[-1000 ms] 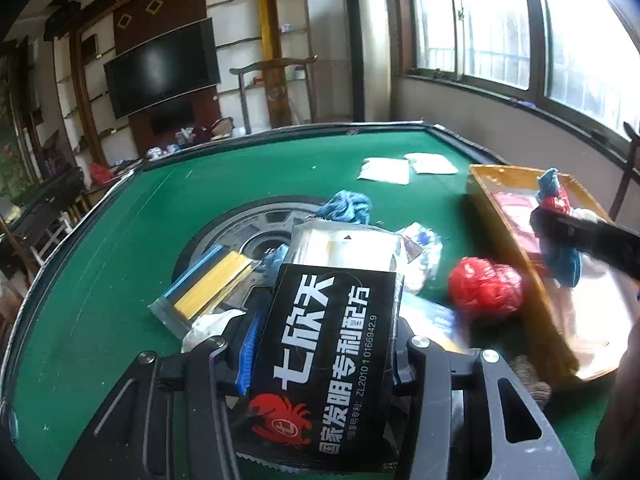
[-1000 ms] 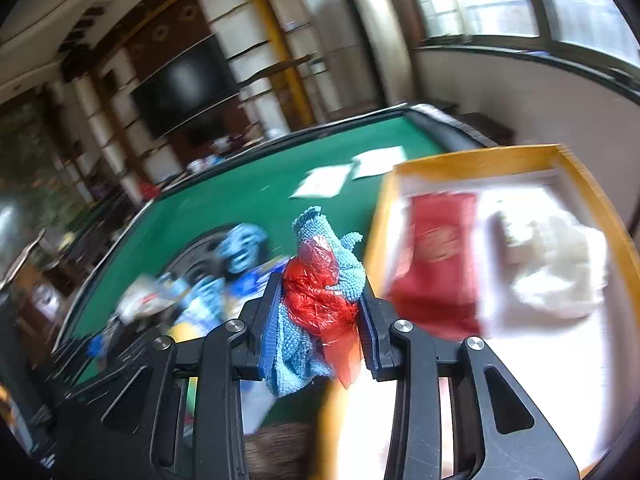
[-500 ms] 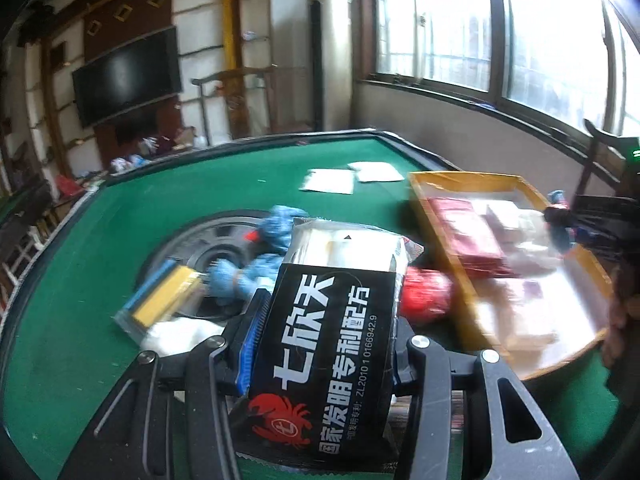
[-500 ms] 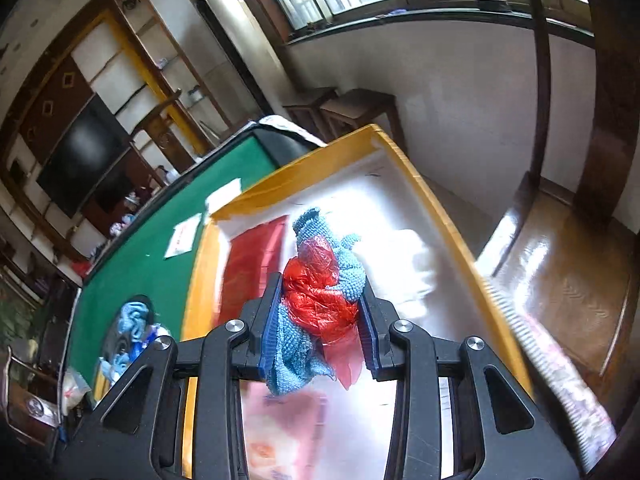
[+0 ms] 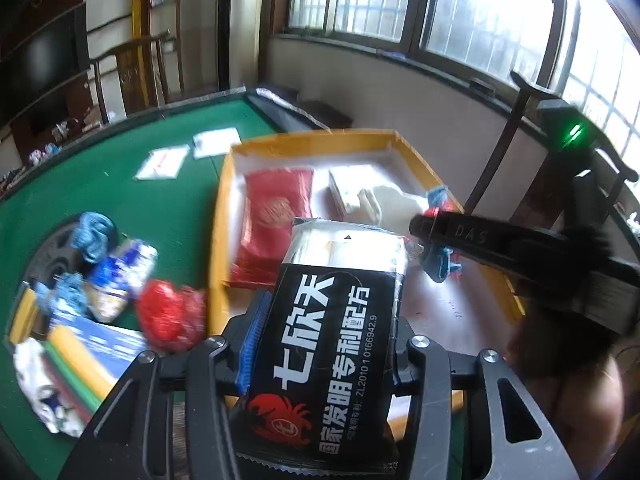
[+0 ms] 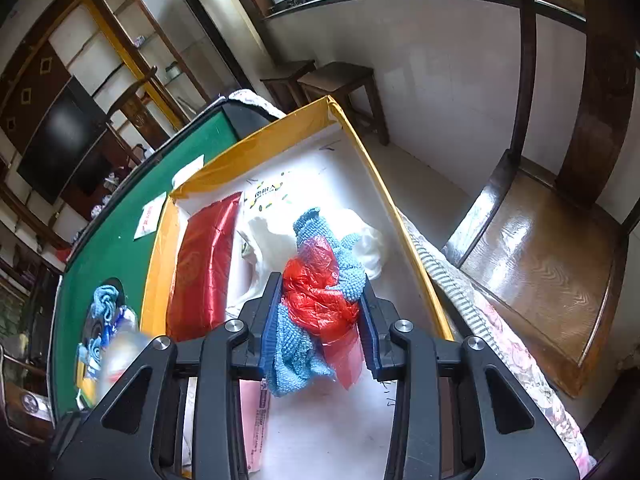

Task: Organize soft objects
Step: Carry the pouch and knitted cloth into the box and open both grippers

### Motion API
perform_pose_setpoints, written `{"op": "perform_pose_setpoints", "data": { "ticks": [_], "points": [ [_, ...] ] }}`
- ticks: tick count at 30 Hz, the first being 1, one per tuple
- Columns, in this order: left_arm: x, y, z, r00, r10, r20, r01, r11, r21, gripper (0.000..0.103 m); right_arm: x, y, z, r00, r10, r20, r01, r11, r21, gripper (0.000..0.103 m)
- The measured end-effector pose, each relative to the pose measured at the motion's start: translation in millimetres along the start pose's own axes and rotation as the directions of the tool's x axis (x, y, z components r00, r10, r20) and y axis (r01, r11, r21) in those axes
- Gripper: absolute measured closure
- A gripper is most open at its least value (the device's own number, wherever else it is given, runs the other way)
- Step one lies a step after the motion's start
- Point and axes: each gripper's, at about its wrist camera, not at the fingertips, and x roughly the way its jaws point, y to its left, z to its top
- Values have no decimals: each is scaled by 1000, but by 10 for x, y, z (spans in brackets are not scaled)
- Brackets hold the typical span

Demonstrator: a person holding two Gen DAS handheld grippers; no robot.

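Your green table (image 5: 120,200) carries the yellow-rimmed tray (image 6: 360,148). Above it, your left gripper (image 5: 324,344) has its fingers clamped on the black packet (image 5: 332,344), and your right gripper (image 6: 320,312) fingers pinch the blue-and-red bundle (image 6: 320,280) over the tray's white floor.

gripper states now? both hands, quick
Left gripper: shut on the black packet.
Right gripper: shut on the blue cloth and red bag bundle, over the tray.

Green felt table (image 5: 112,184), matt; glossy foil packet (image 5: 332,332); nubby blue cloth (image 6: 348,268); varnished wood chair (image 6: 536,240).
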Motion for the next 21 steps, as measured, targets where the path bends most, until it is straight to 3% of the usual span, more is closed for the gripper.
{"op": "perform_pose_setpoints", "data": {
  "ticks": [7, 11, 17, 21],
  "points": [
    [212, -69, -76, 999, 24, -37, -24, 1000, 7, 54, -20, 90, -25, 1000, 3, -16, -3, 1000, -23, 63],
    [208, -41, -84, 999, 26, -44, -26, 1000, -1, 51, -102, 151, -29, 999, -31, 35, 33, 998, -56, 34],
    [147, -65, -61, 999, -10, -36, 10, 1000, 0, 50, -198, 188, -34, 997, 20, 80, -15, 998, -64, 34],
    [2, -71, -64, 1000, -19, 1, 19, 1000, 19, 41, -305, 164, -18, 989, 47, 140, -41, 998, -44, 34]
  ]
}}
